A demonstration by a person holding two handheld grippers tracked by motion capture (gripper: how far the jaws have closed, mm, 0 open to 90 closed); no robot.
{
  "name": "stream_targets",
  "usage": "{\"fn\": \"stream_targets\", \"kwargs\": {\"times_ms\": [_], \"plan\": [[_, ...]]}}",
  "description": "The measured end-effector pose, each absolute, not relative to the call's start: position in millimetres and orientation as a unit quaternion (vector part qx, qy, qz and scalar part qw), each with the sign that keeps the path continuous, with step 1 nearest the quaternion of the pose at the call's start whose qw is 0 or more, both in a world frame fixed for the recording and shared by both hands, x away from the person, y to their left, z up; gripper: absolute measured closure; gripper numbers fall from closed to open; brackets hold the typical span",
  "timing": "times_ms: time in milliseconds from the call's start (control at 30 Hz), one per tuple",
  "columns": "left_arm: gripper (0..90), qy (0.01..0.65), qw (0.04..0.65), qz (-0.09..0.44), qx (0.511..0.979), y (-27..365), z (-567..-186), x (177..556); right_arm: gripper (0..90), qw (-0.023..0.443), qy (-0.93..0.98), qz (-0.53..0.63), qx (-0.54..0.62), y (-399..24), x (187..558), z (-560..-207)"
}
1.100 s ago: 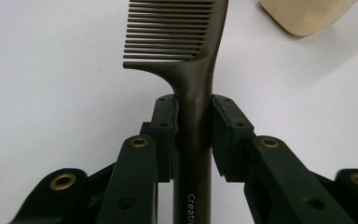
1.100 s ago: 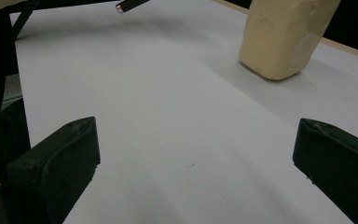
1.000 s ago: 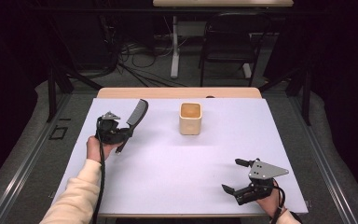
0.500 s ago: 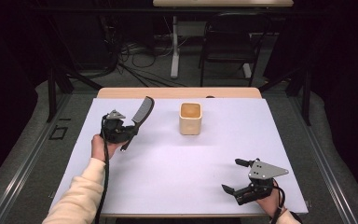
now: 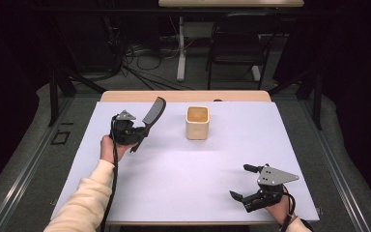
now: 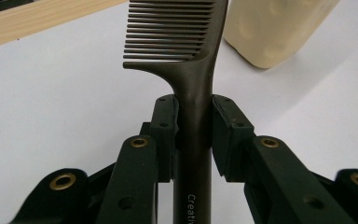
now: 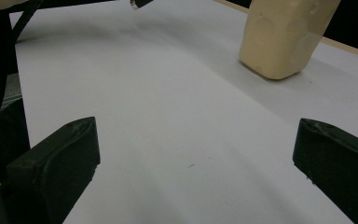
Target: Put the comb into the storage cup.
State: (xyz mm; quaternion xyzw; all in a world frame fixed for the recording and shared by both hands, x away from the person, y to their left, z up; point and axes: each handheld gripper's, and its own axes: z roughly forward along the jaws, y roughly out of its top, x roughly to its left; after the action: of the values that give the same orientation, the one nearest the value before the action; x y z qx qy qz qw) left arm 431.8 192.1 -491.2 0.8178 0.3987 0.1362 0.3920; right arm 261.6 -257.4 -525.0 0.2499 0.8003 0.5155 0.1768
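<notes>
We see a cream square cup [image 5: 197,123] standing upright near the far edge of the white desk [image 5: 183,179], about halfway along it. We cannot tell if anything is inside.

The left hand [image 5: 110,148] comes in over the left part of the desk, with a cream sleeve [image 5: 84,203] behind it. It lifts the left gripper [image 5: 134,136] above the desk, pointing away toward the far edge. Its jaws are squeezed tight on the handle of a dark plastic comb [image 6: 186,51]. The comb sticks up and tilts toward the cup, and its teeth end is near the cup but not touching it.

The right hand [image 5: 278,209] rests near the near right corner of the desk. The right gripper [image 5: 244,182] points left, and its jaws are wide apart with just bare desk between them.
</notes>
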Motion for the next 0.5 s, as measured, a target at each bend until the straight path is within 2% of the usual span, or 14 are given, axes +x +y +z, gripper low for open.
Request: {"fn": "stream_targets", "kwargs": {"times_ms": [500], "plan": [[71.6,0.382,0.396,0.140,0.823,179,-486,440,0.0,0.177,0.801,0.515,0.249,-257,261,-525]]}}
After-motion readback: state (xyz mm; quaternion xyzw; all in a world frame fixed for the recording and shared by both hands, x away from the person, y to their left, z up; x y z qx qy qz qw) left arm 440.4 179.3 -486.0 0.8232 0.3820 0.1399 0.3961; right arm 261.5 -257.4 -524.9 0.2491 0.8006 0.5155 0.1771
